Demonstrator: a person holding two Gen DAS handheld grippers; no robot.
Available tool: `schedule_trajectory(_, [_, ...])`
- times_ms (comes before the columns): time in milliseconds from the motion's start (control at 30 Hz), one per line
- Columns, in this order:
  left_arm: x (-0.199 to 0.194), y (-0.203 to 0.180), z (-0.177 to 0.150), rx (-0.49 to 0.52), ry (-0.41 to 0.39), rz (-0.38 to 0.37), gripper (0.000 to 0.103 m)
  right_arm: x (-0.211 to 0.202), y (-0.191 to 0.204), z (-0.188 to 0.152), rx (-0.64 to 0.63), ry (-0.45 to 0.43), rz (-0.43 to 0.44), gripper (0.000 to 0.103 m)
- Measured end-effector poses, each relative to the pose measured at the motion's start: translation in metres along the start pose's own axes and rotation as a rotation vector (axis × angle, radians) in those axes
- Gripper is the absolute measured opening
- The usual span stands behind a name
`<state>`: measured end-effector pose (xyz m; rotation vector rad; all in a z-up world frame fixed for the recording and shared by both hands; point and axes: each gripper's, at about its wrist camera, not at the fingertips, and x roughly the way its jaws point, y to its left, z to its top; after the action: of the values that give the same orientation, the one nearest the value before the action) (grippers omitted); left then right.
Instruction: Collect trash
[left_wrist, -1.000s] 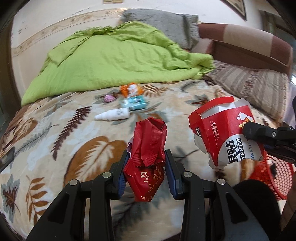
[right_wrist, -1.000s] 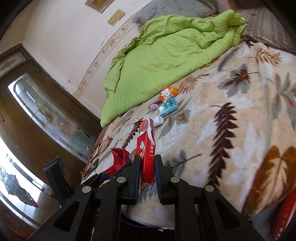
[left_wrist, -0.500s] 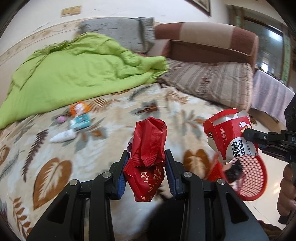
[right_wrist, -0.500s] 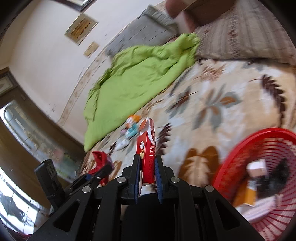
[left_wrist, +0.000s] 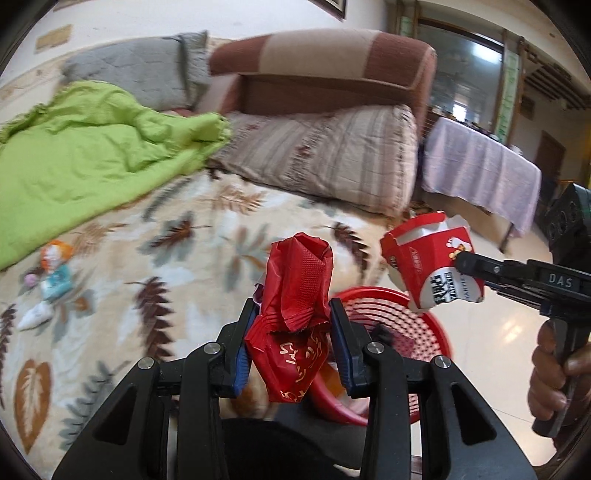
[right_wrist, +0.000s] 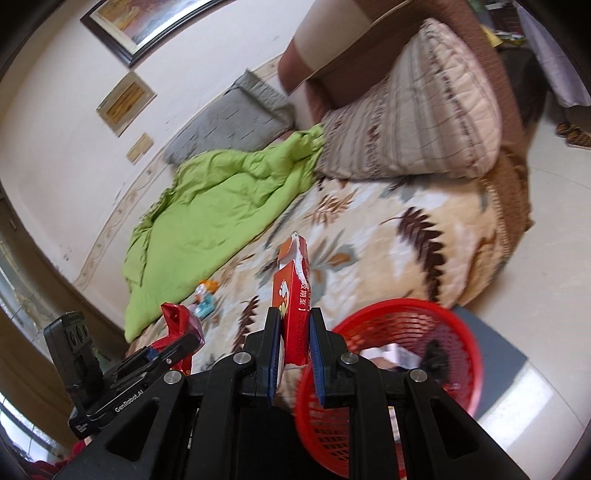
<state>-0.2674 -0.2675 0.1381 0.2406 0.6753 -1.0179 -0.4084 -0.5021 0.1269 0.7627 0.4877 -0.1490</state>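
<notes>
My left gripper (left_wrist: 291, 332) is shut on a crumpled red foil wrapper (left_wrist: 295, 295), held at the bed's edge above the near rim of a red mesh basket (left_wrist: 402, 314). My right gripper (right_wrist: 293, 332) is shut on a torn red and white carton (right_wrist: 293, 295), which also shows in the left wrist view (left_wrist: 432, 266) above the basket. The basket (right_wrist: 406, 350) stands on the floor beside the bed and holds some trash. More litter lies on the bed: a white bottle (left_wrist: 35, 314), a teal packet (left_wrist: 57, 282) and an orange wrapper (left_wrist: 55, 253).
A green quilt (left_wrist: 85, 162) covers the bed's far left. A striped pillow (left_wrist: 325, 162) and brown headboard (left_wrist: 325, 70) lie behind. A cloth-covered table (left_wrist: 480, 170) stands to the right. The leaf-print blanket (right_wrist: 388, 240) covers the bed, with tiled floor (right_wrist: 554, 258) beyond.
Both grippers have swung right, away from the bed's middle, carrying the wrapper and the carton. The red basket has come into fuller view below them.
</notes>
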Motion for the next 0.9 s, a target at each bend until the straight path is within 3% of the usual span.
schedule_trajectory(167, [0.026,-0.028,-0.002,0.017,0.062,-0.067,0.036,-0.012,-0.022,-0.004,0.029,-0.005,-0.055,0.016])
schedule_trajectory(500, [0.047,-0.055,-0.012,0.055,0.118,-0.101,0.037,-0.012,-0.049,-0.009,0.078,0.001,-0.084,0.016])
schedule_trajectory(567, [0.054,-0.056,-0.013,0.057,0.136,-0.103,0.051,-0.011,-0.049,-0.009,0.078,0.008,-0.079,0.018])
schedule_trajectory(633, [0.06,-0.055,-0.015,0.044,0.153,-0.108,0.056,-0.008,-0.05,-0.01,0.079,0.023,-0.076,0.02])
schedule_trajectory(900, [0.058,-0.048,-0.017,0.023,0.156,-0.104,0.063,-0.009,-0.057,-0.011,0.099,0.026,-0.113,0.027])
